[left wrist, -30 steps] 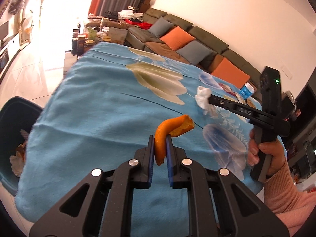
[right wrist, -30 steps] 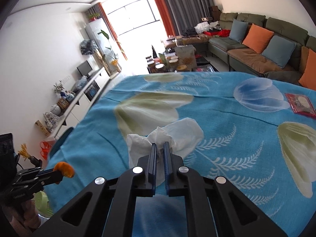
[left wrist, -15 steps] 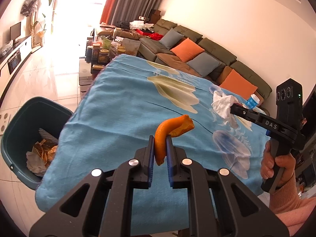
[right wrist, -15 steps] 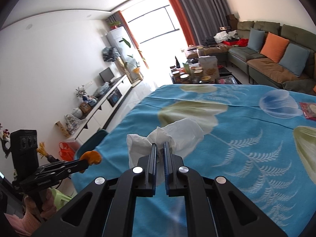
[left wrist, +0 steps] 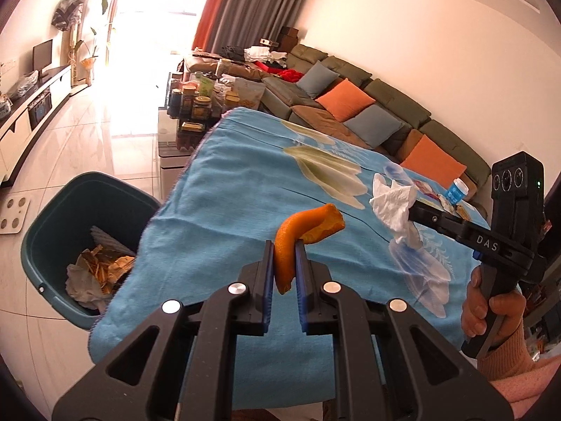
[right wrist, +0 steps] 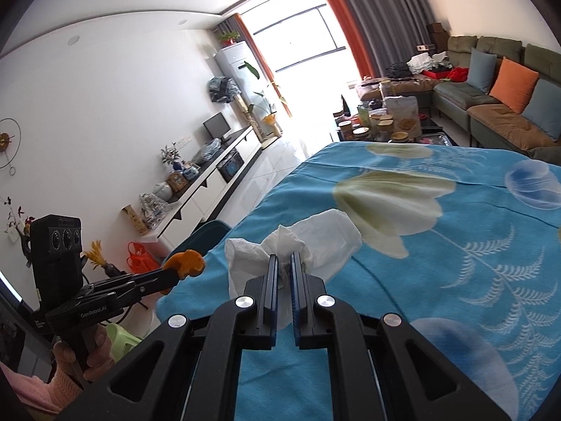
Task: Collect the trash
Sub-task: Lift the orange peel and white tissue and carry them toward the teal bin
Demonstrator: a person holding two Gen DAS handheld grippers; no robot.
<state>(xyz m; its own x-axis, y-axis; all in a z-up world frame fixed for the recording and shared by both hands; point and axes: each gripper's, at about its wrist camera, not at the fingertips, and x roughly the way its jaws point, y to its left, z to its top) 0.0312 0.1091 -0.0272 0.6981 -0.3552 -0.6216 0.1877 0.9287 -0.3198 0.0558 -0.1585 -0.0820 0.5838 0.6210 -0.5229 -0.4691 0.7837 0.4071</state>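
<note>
Orange peel [left wrist: 301,228] is pinched between the fingers [left wrist: 268,273] of the left gripper [left wrist: 284,263], its curved end jutting above the tips, held over the blue floral tablecloth [left wrist: 245,182]. White crumpled tissue [right wrist: 298,242] is clamped between the narrowly set fingers [right wrist: 271,280] of the right gripper [right wrist: 283,273], bulging beyond them. Trash is seen inside a teal bin [left wrist: 45,231] beside the table edge.

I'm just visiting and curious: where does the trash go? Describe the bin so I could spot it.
Find the table with the blue flowered cloth. On the tiled floor off its near left corner stands a dark teal bin, open-topped, already holding crumpled paper and scraps. Nothing else nearby is teal.
</note>
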